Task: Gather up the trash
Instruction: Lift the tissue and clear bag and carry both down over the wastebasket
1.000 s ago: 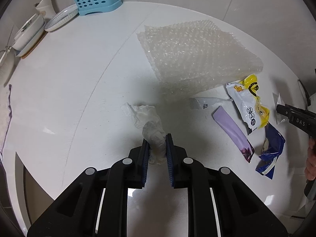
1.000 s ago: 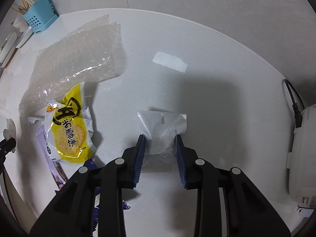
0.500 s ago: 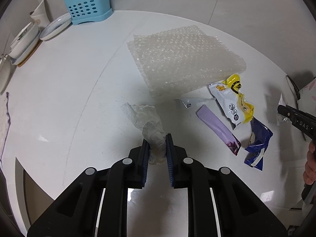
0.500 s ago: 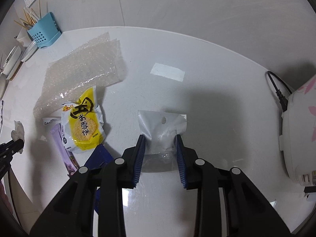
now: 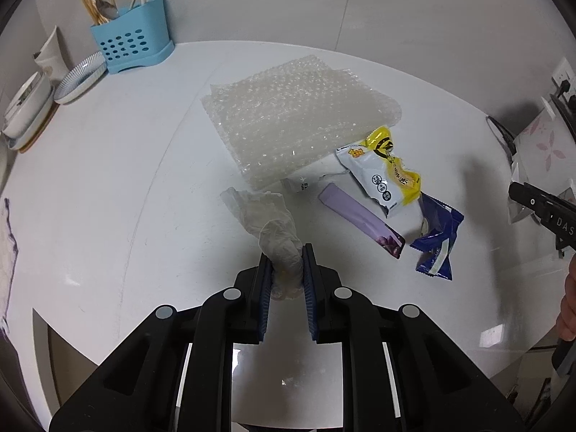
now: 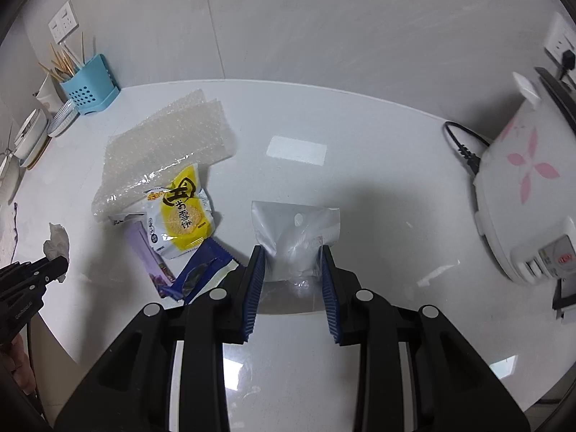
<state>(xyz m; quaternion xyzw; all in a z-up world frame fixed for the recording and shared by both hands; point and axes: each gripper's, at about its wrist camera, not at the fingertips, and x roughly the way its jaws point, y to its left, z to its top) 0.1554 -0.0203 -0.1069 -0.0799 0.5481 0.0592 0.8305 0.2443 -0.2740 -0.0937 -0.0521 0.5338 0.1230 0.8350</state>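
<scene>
1. Left wrist view: the left gripper [image 5: 286, 253] has its ribbed blue pads closed tight on a crumpled white tissue [image 5: 268, 221], soft and wrinkled, whose loose end fans out to the far left above the glossy white table [image 5: 118, 187].
2. Beyond the tissue lies a rectangular sheet of bubble wrap [image 5: 298, 118], clear and dimpled. Along its near right edge sit a crinkled yellow packet [image 5: 390, 176], a flat purple wrapper [image 5: 360, 221] and a torn blue wrapper [image 5: 437, 241].
3. At the far left stand a perforated blue caddy [image 5: 131, 48] holding chopsticks and a ribbed dish [image 5: 81, 79] leaning on edge. At the right edge, the right gripper [image 5: 518, 194] shows its black tip.
4. Right wrist view: the right gripper [image 6: 291, 252] grips a clear plastic bag [image 6: 297, 228] between its pads, jaws partly closed; the bag is smooth, glossy and square-topped with a punched hole.
5. To the left lie the yellow packet [image 6: 181, 216], bubble wrap [image 6: 162, 147], purple wrapper [image 6: 144, 244] and blue wrapper [image 6: 203, 270]. Far right stands a rounded white cooker [image 6: 522, 194] with pink petals.
</scene>
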